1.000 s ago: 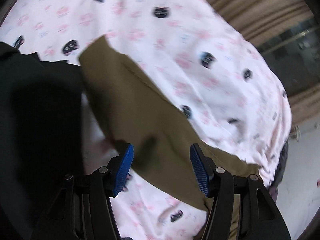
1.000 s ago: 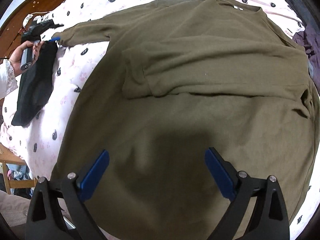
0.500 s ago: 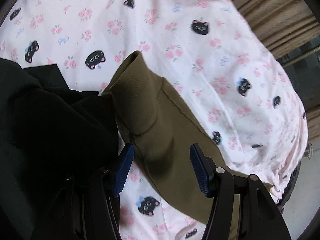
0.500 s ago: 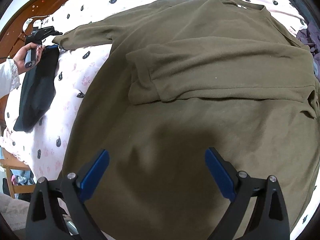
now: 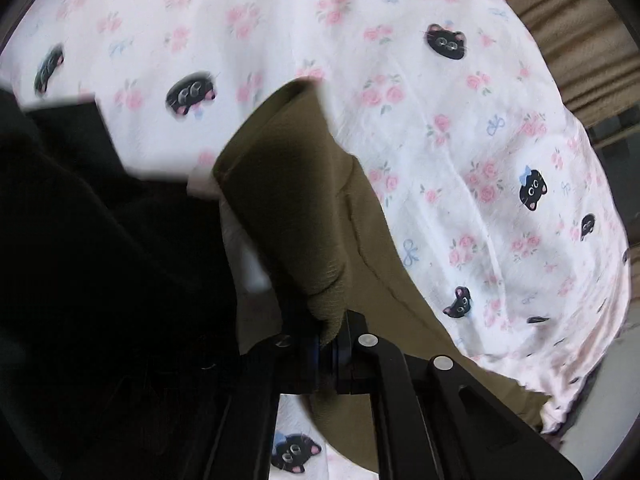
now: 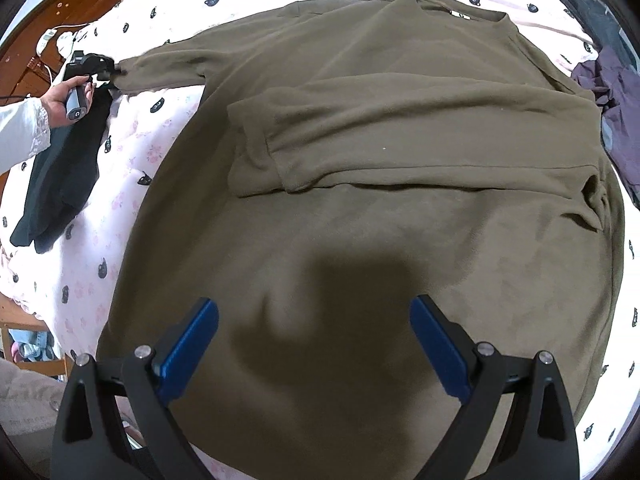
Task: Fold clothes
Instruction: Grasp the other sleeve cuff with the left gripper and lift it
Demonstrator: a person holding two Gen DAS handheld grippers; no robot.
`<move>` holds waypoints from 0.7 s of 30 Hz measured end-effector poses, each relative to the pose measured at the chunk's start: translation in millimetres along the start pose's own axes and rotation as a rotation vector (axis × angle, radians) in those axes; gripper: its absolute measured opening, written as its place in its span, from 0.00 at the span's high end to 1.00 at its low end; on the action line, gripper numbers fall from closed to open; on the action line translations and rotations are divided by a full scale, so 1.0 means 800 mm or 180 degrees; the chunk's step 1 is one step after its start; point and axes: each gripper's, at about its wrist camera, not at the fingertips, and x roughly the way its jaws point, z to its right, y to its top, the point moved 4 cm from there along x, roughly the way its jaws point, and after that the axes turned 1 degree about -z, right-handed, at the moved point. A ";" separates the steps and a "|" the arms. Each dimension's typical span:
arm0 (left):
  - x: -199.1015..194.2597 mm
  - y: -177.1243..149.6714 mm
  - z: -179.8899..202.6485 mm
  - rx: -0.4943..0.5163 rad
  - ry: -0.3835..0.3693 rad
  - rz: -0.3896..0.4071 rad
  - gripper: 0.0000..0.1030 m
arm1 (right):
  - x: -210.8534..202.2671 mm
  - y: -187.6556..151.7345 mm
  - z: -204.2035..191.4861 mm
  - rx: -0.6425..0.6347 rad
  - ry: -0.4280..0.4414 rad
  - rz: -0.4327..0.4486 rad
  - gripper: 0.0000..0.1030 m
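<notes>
An olive long-sleeved sweater [image 6: 380,208] lies flat on the bed, neck at the far side, its right sleeve folded across the chest. Its left sleeve [image 6: 168,66] stretches out to the left. My left gripper [image 5: 330,354] is shut on the cuff of that sleeve [image 5: 292,204]; it also shows in the right wrist view [image 6: 105,72], at the sleeve's end. My right gripper [image 6: 314,344] is open and empty, hovering over the sweater's lower body.
The bed sheet [image 5: 460,128] is pink-white with cat faces and roses. A black garment [image 6: 60,172] lies left of the sleeve, also dark in the left wrist view [image 5: 100,240]. A purple garment [image 6: 616,120] lies at the right edge. Wooden floor [image 6: 40,28] lies beyond.
My left gripper moved onto the sleeve cuff and closed on it. My right gripper stayed open and drifted slightly over the sweater's body.
</notes>
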 end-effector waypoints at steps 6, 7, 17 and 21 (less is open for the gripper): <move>-0.043 -0.009 0.013 0.0132 -0.0119 0.0364 0.98 | -0.009 -0.007 0.006 -0.0038 -0.0028 -0.0014 0.05; -0.052 -0.011 0.020 0.0183 -0.0179 0.0405 0.98 | -0.012 -0.008 0.008 -0.0010 -0.0023 0.0002 0.05; -0.157 -0.037 0.155 0.1075 -0.0695 0.0671 0.98 | -0.047 -0.019 0.024 0.0135 0.0046 0.0155 0.05; -0.206 -0.089 0.243 0.1920 -0.0698 0.0804 0.98 | -0.065 -0.031 0.034 0.0184 0.0064 0.0216 0.05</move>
